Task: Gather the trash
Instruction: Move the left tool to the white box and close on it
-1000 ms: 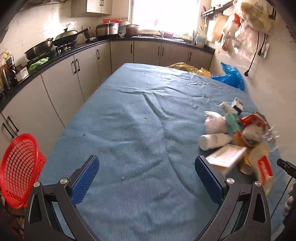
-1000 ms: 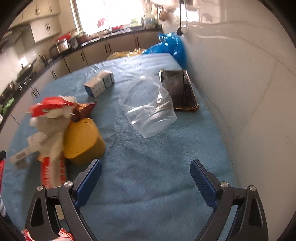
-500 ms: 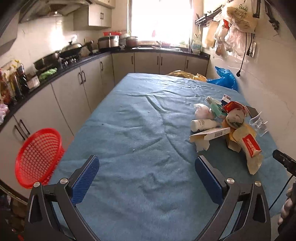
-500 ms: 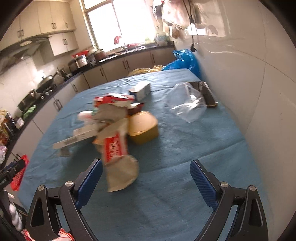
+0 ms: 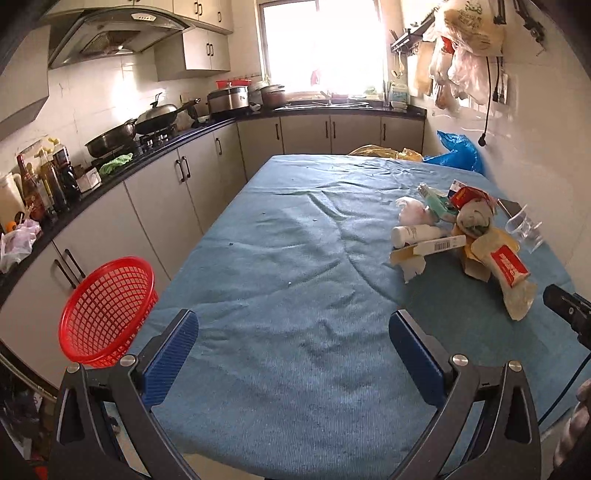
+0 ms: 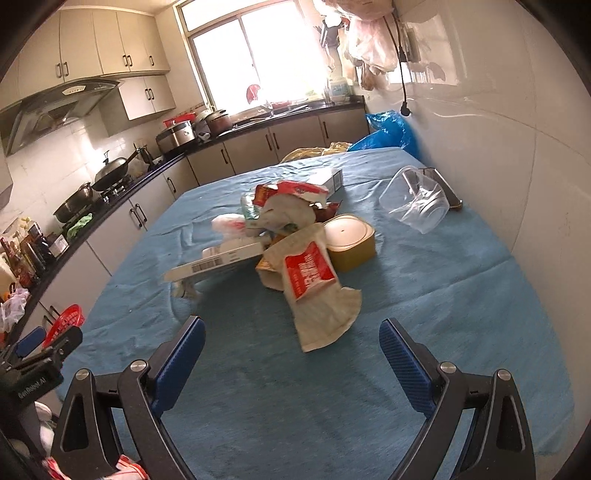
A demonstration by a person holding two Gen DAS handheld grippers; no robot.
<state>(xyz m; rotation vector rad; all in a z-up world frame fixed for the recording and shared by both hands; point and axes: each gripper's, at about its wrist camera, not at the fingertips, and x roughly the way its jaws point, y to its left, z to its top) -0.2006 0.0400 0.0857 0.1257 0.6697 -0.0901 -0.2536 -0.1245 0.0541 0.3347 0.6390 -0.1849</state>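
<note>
A long table covered in a wrinkled blue woven cloth [image 5: 295,258] fills the middle of a narrow kitchen. Beige lower cabinets under a black worktop [image 5: 177,177] run along its 9 o'clock side and across the far end below a bright window [image 5: 321,48]; pans sit on the hob beneath a steel extractor hood [image 5: 110,33]. A white wall [image 6: 498,147] closes the 3 o'clock side, with plastic bags hanging high on it. A crumpled blue plastic bag [image 5: 456,151] lies at the table's far corner, about 1 o'clock.

The heap of mixed packaging trash [image 6: 291,243] lies on the cloth at about 2 o'clock in the left wrist view and near 12 o'clock in the right wrist view: a red-and-white wrapper, a flat white barcoded carton, a yellow lidded tub [image 6: 349,236]. A clear plastic tub [image 6: 415,201] lies tipped just beyond, at 1 o'clock. A red mesh plastic basket [image 5: 107,314] stands off the table's edge at 8 o'clock.

The left gripper [image 5: 293,354] and right gripper [image 6: 290,360] both have their blue-padded fingers spread wide, holding nothing, over bare cloth.

Compared with a second ago, both cameras sit higher and farther back: the heap looks smaller and more distant, and more of the upper cabinets and hood shows.
</note>
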